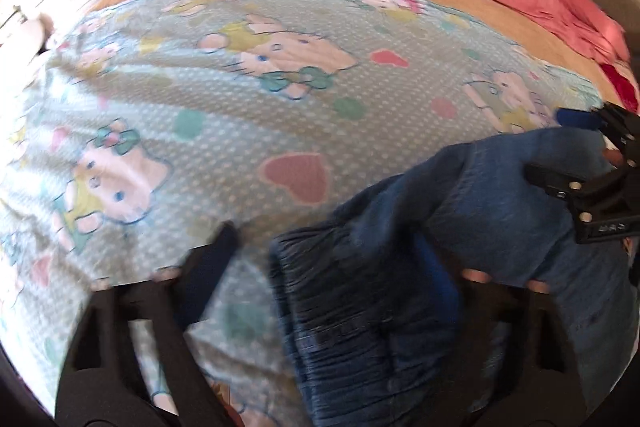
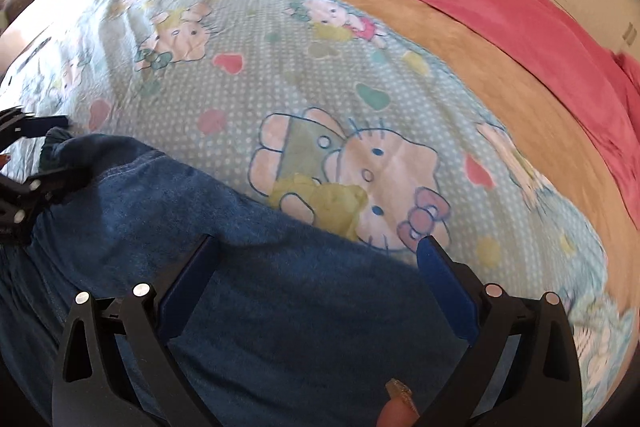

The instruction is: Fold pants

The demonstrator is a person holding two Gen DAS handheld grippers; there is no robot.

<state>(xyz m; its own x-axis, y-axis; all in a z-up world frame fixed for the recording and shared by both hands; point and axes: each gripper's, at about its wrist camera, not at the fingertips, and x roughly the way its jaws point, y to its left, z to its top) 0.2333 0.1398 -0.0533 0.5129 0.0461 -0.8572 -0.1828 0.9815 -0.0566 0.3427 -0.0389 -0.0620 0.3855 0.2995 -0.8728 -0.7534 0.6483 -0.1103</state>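
Down at 6 o'clock in the left wrist view: dark blue denim pants with a gathered elastic waistband (image 1: pixel 340 291), bunched on the pale blue cartoon-cat blanket (image 1: pixel 240 115) that covers the bed. Straddling that waistband, the left gripper (image 1: pixel 332 251), jaws partly apart. Daylight showing between the left-hand finger (image 1: pixel 220 247) and the cloth, so no pinch yet, by the look of it; far finger mostly hidden behind the denim.

Over to the right wrist view: right gripper (image 2: pixel 316 251) spread wide, holding nothing, poised above the smooth blue cloth, with the pants' upper edge crossing between the two fingers. Fills everything from 9 o'clock round to 6 o'clock there, that denim, with bare blanket beyond towards 12 and 3.

Now the relation that counts. Runs sideways from one gripper to the other, that cloth, waistband end with the left, flatter stretch under the right. Both directly over fabric, neither needing to travel; left nearer a proper grip. Probably calls for closing down on both spots before any lift. Leg ends out of sight, so full length hard to judge.
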